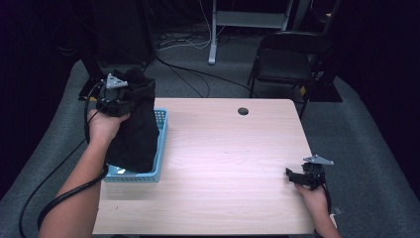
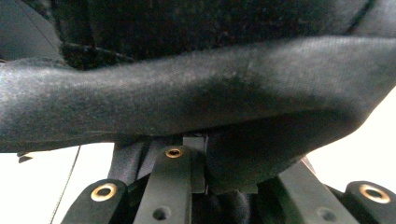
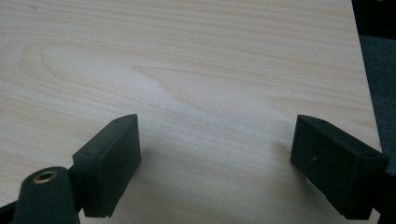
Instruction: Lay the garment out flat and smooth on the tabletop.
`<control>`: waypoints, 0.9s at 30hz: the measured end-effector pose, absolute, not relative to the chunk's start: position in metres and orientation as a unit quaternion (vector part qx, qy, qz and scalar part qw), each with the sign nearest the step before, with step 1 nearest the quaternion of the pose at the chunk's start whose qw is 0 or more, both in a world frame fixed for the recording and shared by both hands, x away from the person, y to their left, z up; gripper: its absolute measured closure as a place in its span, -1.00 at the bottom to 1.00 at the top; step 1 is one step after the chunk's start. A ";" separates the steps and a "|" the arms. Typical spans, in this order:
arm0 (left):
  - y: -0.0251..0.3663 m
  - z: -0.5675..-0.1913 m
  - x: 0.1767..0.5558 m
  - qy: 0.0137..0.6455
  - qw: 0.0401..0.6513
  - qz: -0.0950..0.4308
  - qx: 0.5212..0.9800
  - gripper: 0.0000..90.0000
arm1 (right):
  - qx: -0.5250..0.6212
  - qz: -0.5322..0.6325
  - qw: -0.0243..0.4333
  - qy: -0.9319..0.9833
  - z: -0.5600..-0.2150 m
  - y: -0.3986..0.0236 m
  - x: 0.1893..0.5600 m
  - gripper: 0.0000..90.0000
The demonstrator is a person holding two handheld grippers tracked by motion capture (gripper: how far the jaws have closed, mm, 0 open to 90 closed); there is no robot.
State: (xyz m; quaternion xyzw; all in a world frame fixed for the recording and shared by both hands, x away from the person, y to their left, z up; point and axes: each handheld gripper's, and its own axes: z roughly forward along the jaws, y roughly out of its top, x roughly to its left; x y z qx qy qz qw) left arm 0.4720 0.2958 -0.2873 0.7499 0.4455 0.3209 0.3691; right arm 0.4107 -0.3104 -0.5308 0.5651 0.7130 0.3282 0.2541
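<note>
- Hanging from the left gripper, a black cloth sits at the far-left of the table, over a blue basket.
- Left jaws are nearly shut, pinching a fold at the cloth's top; in the left gripper view the cloth bunches right between the jaws.
- Cloth's long axis runs near vertical: top at the gripper, lower end draping down into the basket, seemingly still touching or inside it.
- Basket lies at the table's left edge, its long side running near to far; cloth covers most of its left part.
- Right gripper rests low at the near-right edge of the table, well apart from cloth and basket.
- Right jaws stand wide open, nothing between them, just bare wood in the right gripper view.
- Key relation: the cloth is straight below the left gripper and far left of the right one, so the left hand is the nearer by a lot.
- Judgement: the next move likely needs the cloth lifted clear of the basket rim, then carried right toward the open middle of the table.
- Risk: the lower end may catch on the basket wall and drag it.
</note>
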 end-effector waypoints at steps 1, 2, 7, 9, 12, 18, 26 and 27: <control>0.295 -0.285 0.472 0.445 0.369 0.322 0.750 0.74 | 0.565 0.328 0.254 0.713 -0.531 -0.310 0.411 -0.68; 0.293 -0.282 0.471 0.443 0.369 0.322 0.751 0.74 | 0.565 0.328 0.254 0.713 -0.531 -0.310 0.411 -0.68; 0.287 -0.272 0.470 0.437 0.370 0.325 0.753 0.74 | 0.565 0.328 0.254 0.713 -0.531 -0.310 0.411 -0.68; 0.283 -0.268 0.469 0.433 0.369 0.325 0.755 0.74 | 0.565 0.328 0.254 0.713 -0.531 -0.310 0.411 -0.68; 0.277 -0.264 0.470 0.429 0.372 0.322 0.758 0.74 | 0.565 0.328 0.254 0.713 -0.531 -0.310 0.411 -0.68; 0.260 -0.263 0.474 0.418 0.374 0.312 0.767 0.74 | 0.565 0.328 0.254 0.713 -0.531 -0.310 0.411 -0.68; 0.240 -0.261 0.479 0.405 0.380 0.306 0.773 0.74 | 0.565 0.329 0.254 0.713 -0.531 -0.310 0.411 -0.68; 0.238 -0.260 0.479 0.404 0.381 0.307 0.773 0.74 | 0.565 0.329 0.254 0.713 -0.531 -0.310 0.411 -0.68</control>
